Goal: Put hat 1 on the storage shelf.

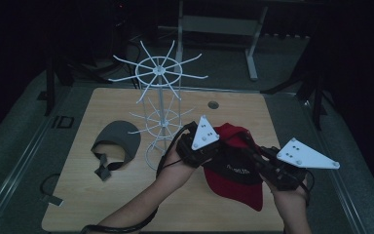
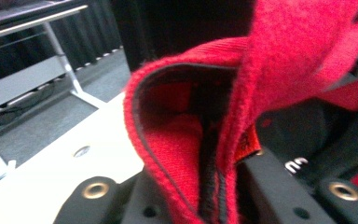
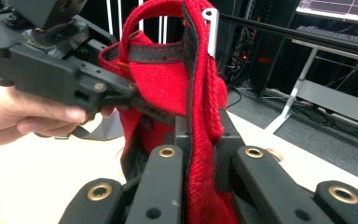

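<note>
A red cap (image 1: 233,175) with a black inner band hangs above the wooden table (image 1: 102,204), held between both grippers. My left gripper (image 1: 220,142) is shut on the cap's upper left rim; in its own view the red cloth (image 2: 279,70) folds up out of the shut left gripper (image 2: 212,191). My right gripper (image 1: 251,146) is shut on the rim from the right. In the right gripper view the red cap (image 3: 168,88) rises from the shut right gripper (image 3: 200,158), with the left gripper (image 3: 161,114) and a hand pinching it from the left.
A tall white wire rack (image 1: 159,97) with radiating hooks stands just left of the grippers. A grey cap (image 1: 119,141) lies on the table's left part. A round cable hole (image 1: 213,105) sits near the far edge. A white-framed desk (image 1: 214,24) stands beyond the table.
</note>
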### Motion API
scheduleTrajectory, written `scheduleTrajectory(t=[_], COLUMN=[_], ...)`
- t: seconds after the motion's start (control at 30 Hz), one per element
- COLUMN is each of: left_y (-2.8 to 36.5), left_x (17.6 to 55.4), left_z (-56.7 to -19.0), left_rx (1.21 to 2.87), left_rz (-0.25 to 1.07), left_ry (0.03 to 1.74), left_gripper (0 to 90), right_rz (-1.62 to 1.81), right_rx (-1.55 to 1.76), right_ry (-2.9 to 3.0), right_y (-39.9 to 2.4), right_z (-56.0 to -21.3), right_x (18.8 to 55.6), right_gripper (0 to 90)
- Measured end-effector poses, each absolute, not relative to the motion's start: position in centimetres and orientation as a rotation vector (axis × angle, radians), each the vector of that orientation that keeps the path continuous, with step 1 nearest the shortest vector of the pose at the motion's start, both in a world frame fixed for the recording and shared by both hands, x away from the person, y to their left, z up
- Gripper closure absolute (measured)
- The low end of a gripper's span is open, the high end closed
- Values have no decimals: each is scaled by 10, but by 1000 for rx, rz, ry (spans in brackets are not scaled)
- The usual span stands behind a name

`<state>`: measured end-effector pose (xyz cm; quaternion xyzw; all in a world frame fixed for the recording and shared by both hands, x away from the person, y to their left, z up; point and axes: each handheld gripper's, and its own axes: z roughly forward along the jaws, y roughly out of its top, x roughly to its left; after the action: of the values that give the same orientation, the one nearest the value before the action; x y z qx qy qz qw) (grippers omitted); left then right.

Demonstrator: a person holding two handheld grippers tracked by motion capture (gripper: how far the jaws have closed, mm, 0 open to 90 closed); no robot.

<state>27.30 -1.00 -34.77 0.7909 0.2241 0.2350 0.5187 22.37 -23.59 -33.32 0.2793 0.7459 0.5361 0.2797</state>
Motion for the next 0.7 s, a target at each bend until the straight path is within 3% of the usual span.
scheduleTrajectory(t=[0.4,0.7], left_y=[-14,-17], left_x=[272,271], left_z=[-343,-338], left_rx=[1876,1874], left_rz=[573,561], left_ry=[541,513], left_gripper=[890,892], right_rz=[1450,1507], right_rx=[746,763], right_ry=[1982,2001], right_y=[-237,-244], right_z=[-344,-356], right_x=[213,203], right_gripper=[834,739])
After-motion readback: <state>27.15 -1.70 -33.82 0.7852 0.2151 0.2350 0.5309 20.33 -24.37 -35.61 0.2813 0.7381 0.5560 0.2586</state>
